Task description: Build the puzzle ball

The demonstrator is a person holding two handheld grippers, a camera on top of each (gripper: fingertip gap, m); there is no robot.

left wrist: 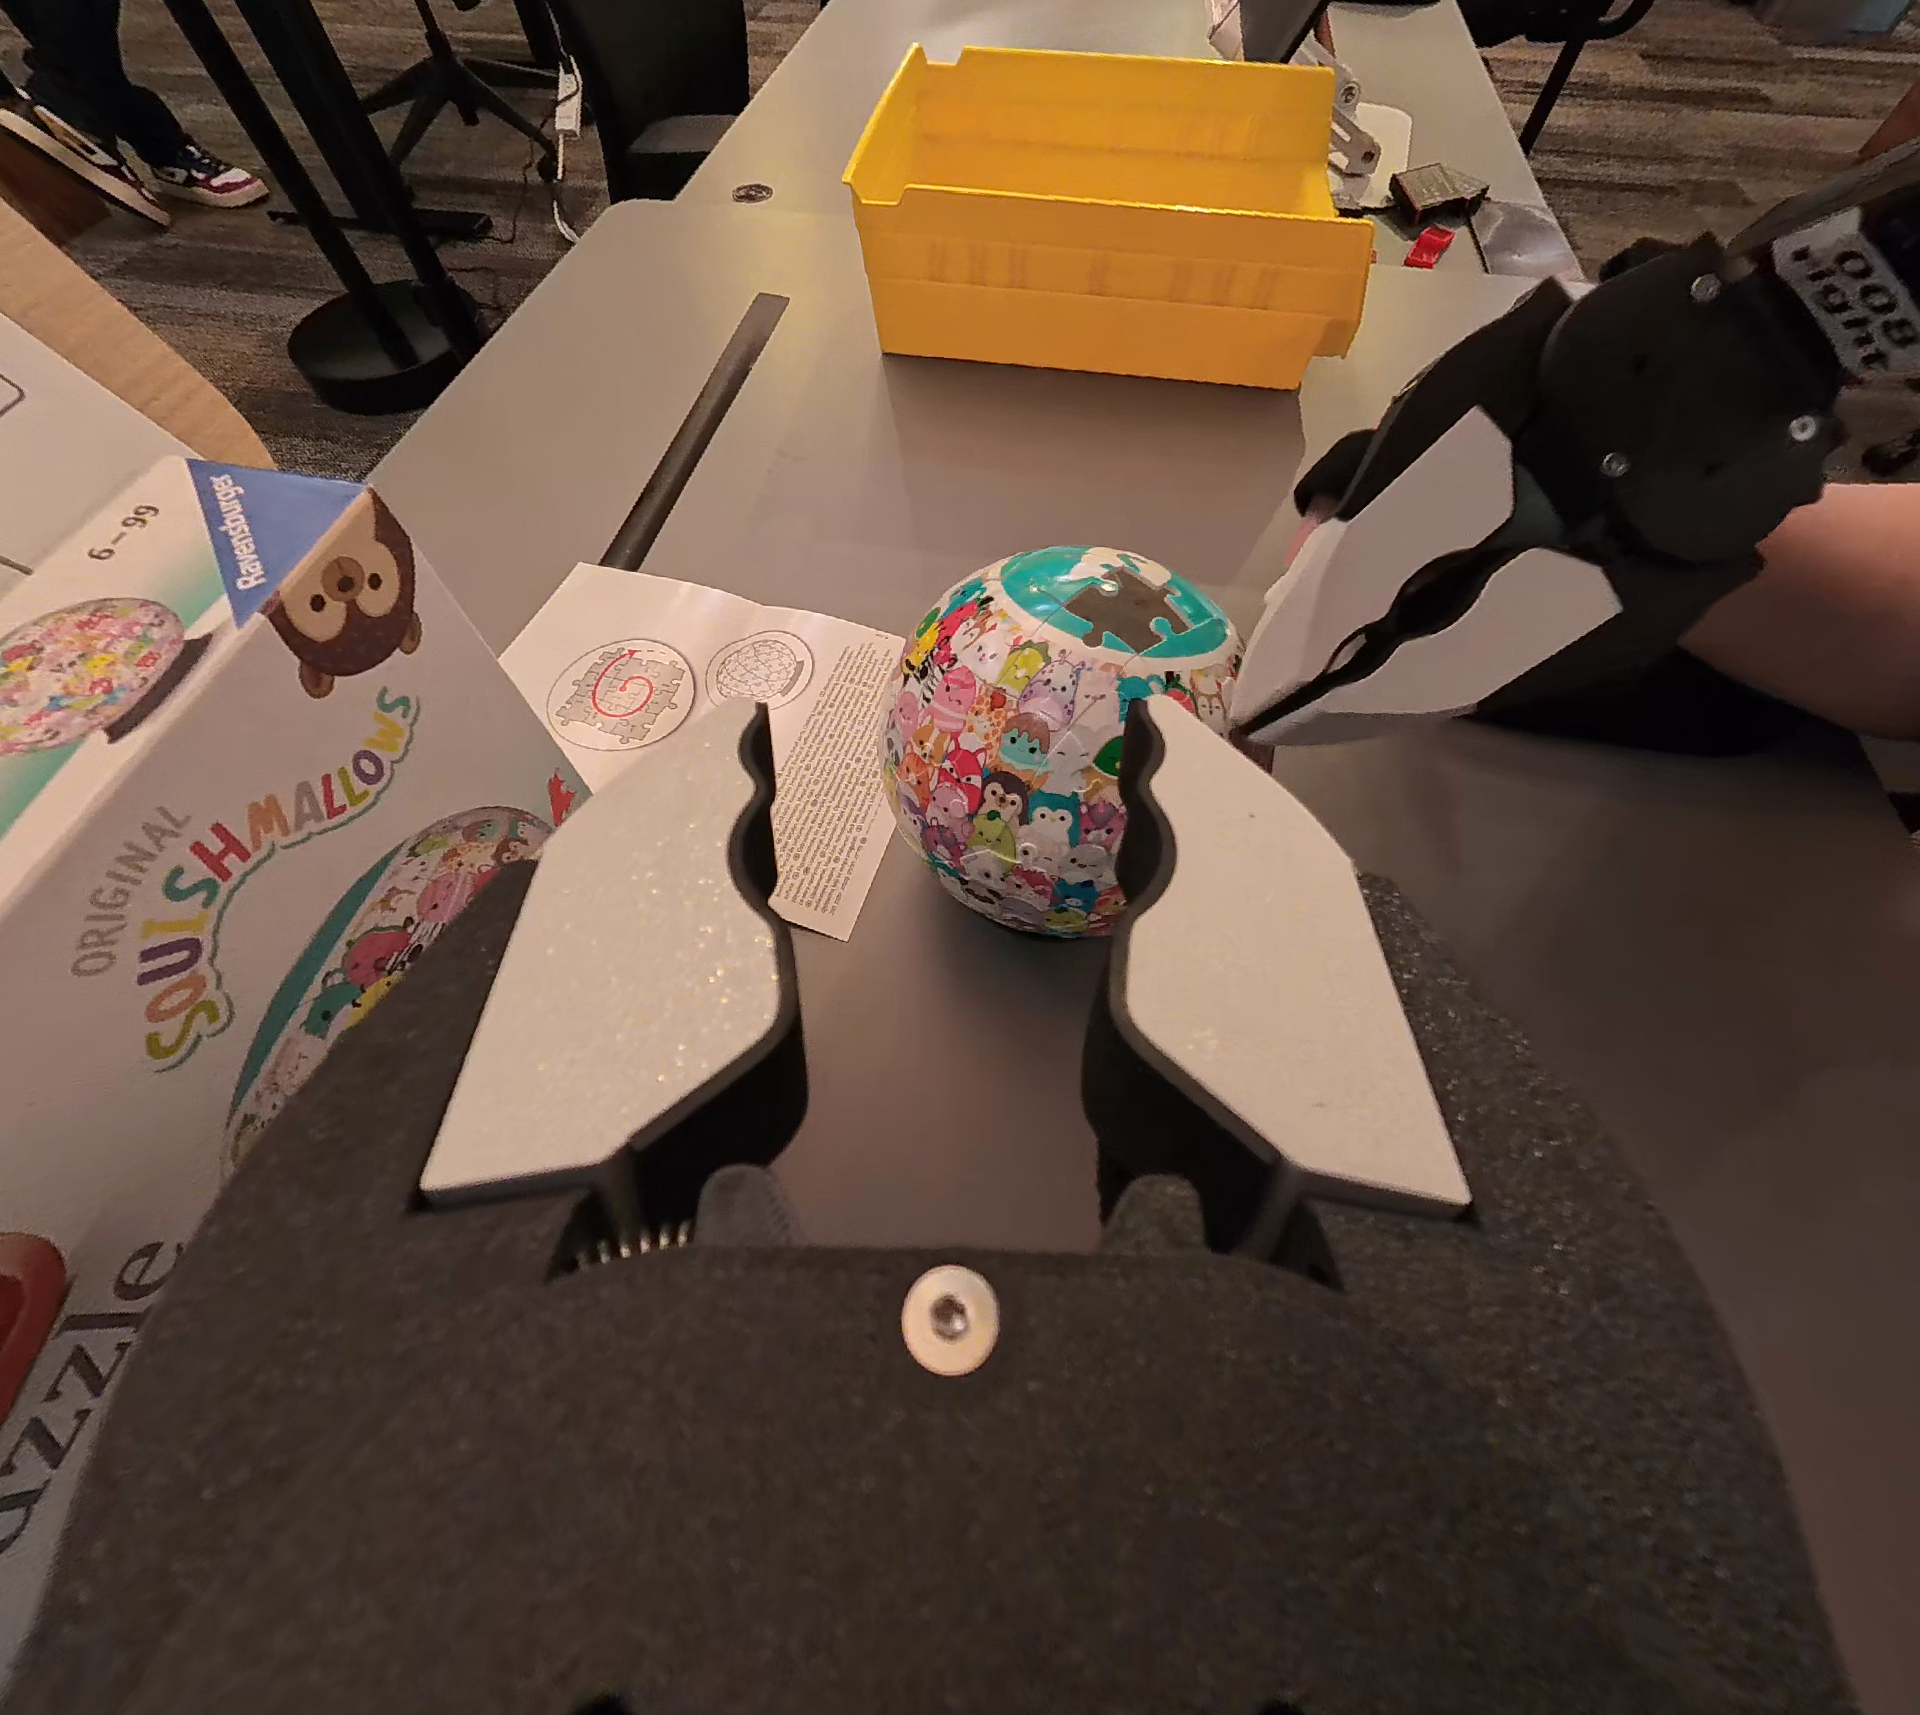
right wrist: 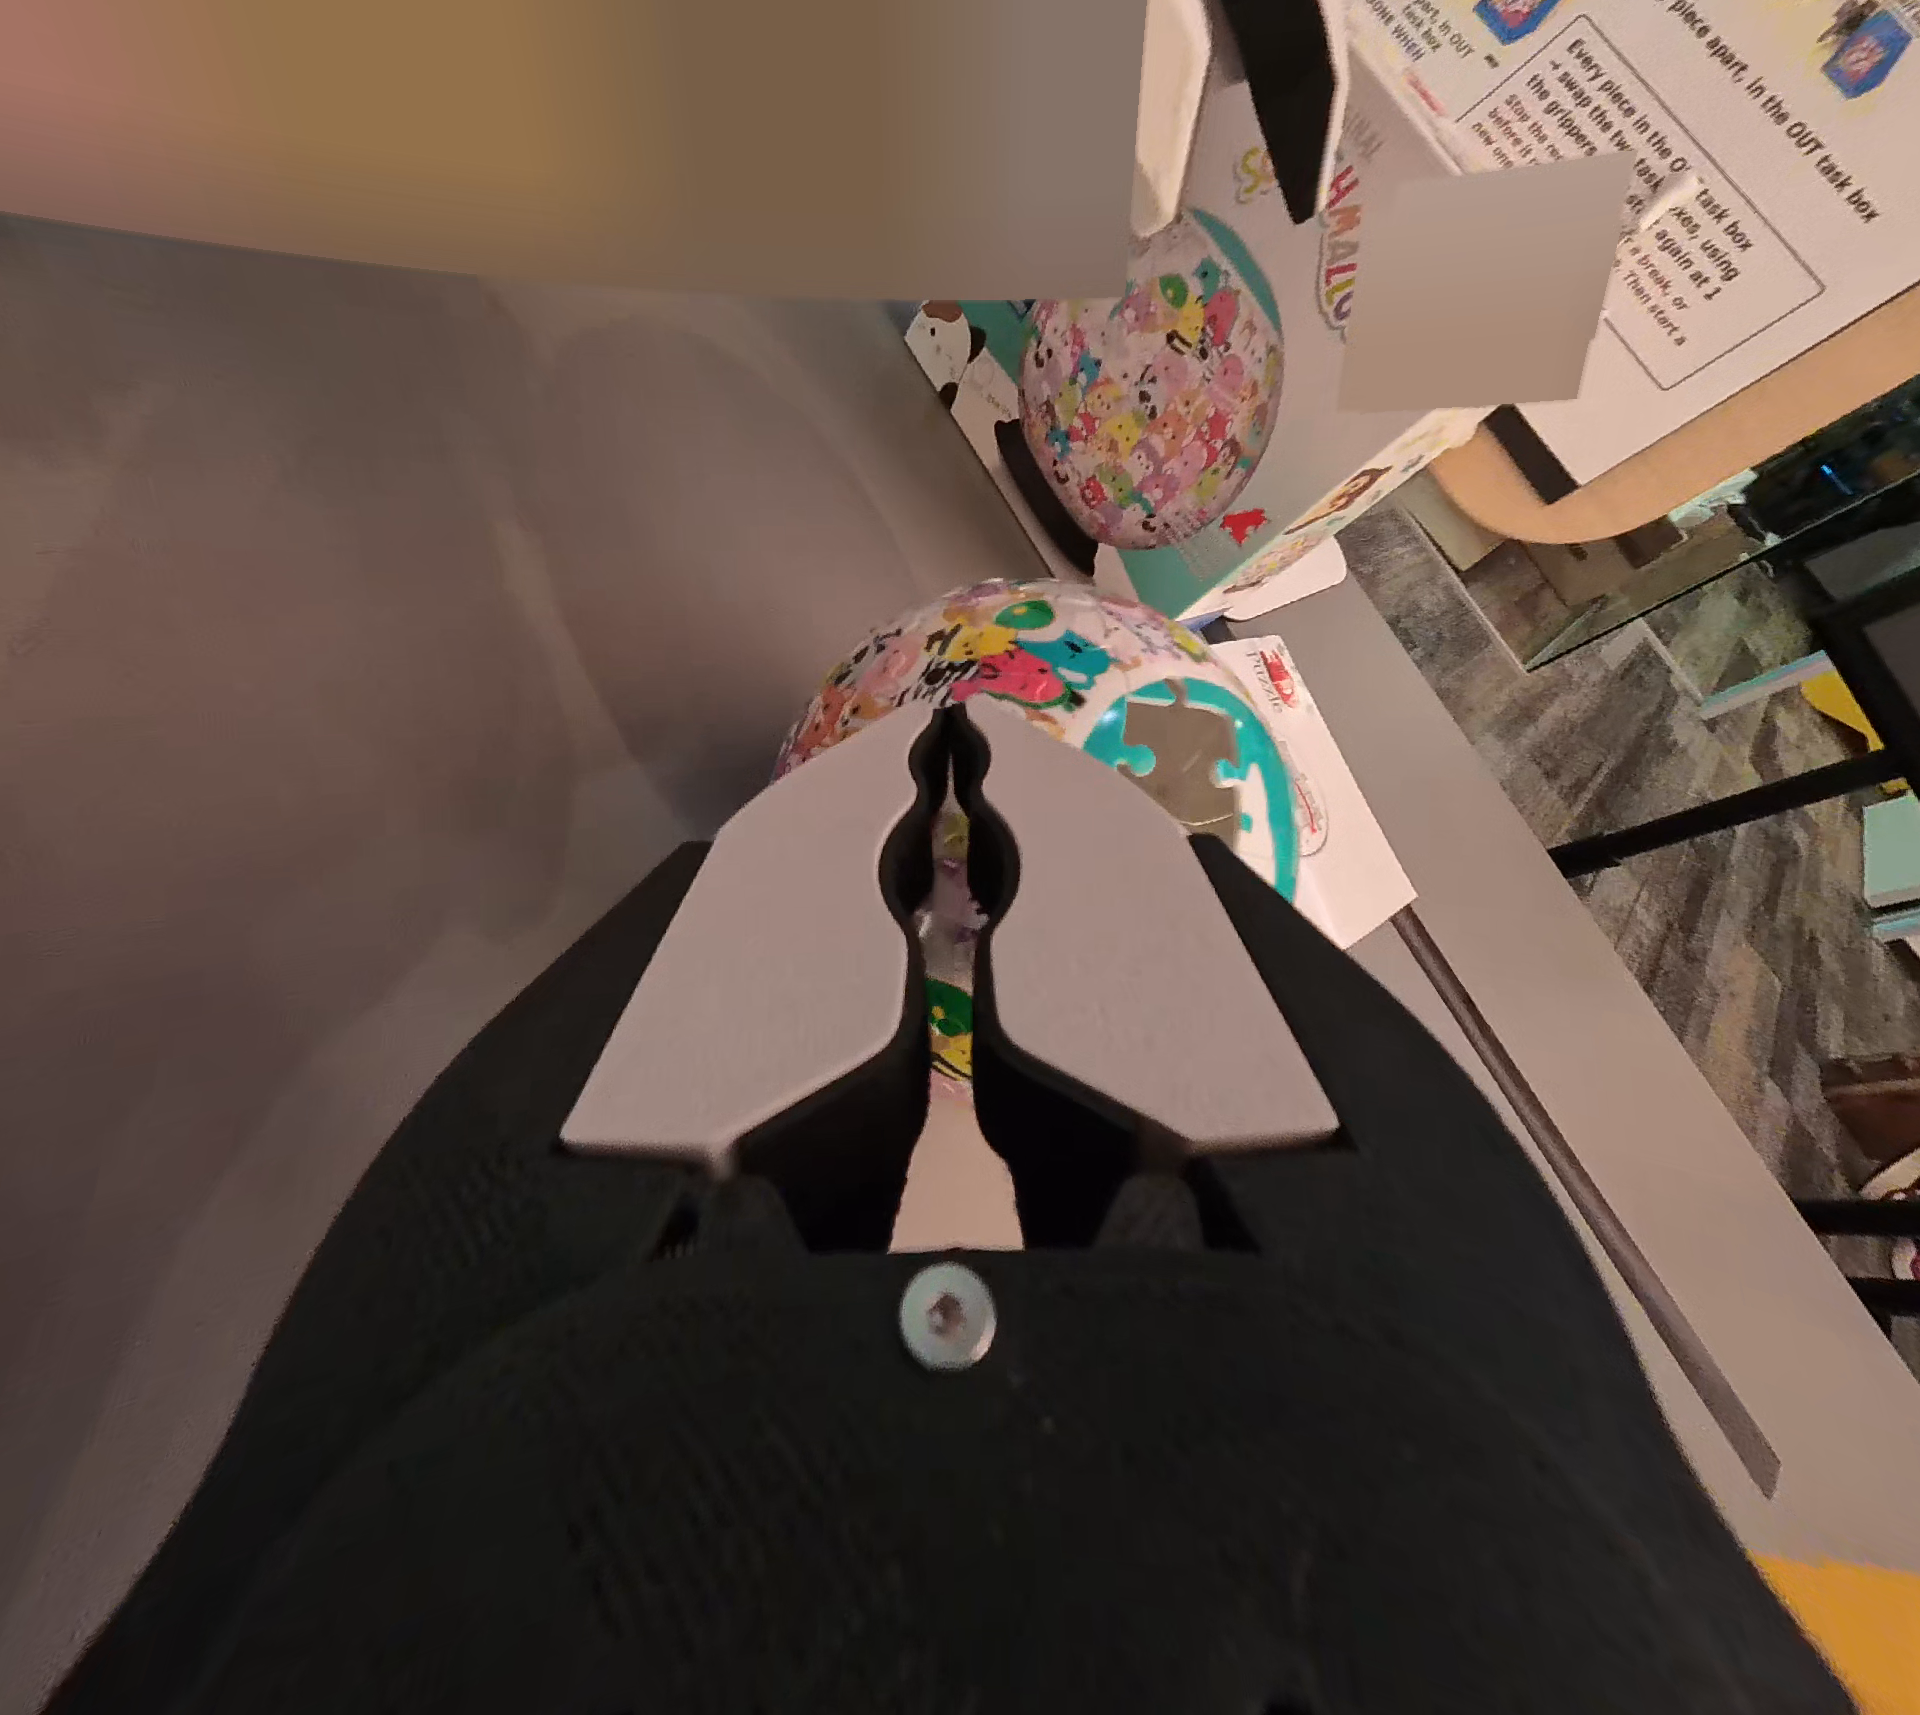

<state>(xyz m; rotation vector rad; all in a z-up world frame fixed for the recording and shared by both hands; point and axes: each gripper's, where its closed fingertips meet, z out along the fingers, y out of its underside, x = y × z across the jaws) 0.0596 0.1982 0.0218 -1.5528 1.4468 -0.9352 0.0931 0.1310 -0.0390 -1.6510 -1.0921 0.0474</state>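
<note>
The puzzle ball [left wrist: 1023, 761], covered in colourful cartoon figures, rests on the grey table [left wrist: 1558, 938]. A teal ring at its top has a piece-shaped hole [left wrist: 1122, 611]. My left gripper [left wrist: 956, 720] is open and empty just in front of the ball, and its right finger overlaps the ball's lower right side. My right gripper [left wrist: 1247, 723] is shut, with its tips against the ball's right side near the table. A small dark bit shows at the tips; I cannot tell what it is. In the right wrist view the shut gripper [right wrist: 948, 720] lies over the ball [right wrist: 997, 657], with the hole [right wrist: 1184, 751] to its right.
An empty yellow bin [left wrist: 1101, 231] stands behind the ball. The puzzle box [left wrist: 260, 782] stands at the left and shows again in the right wrist view [right wrist: 1143, 418]. A paper leaflet [left wrist: 675, 668] lies left of the ball. A dark slot [left wrist: 696, 429] runs along the table. A person's forearm [left wrist: 1818, 585] lies at the right.
</note>
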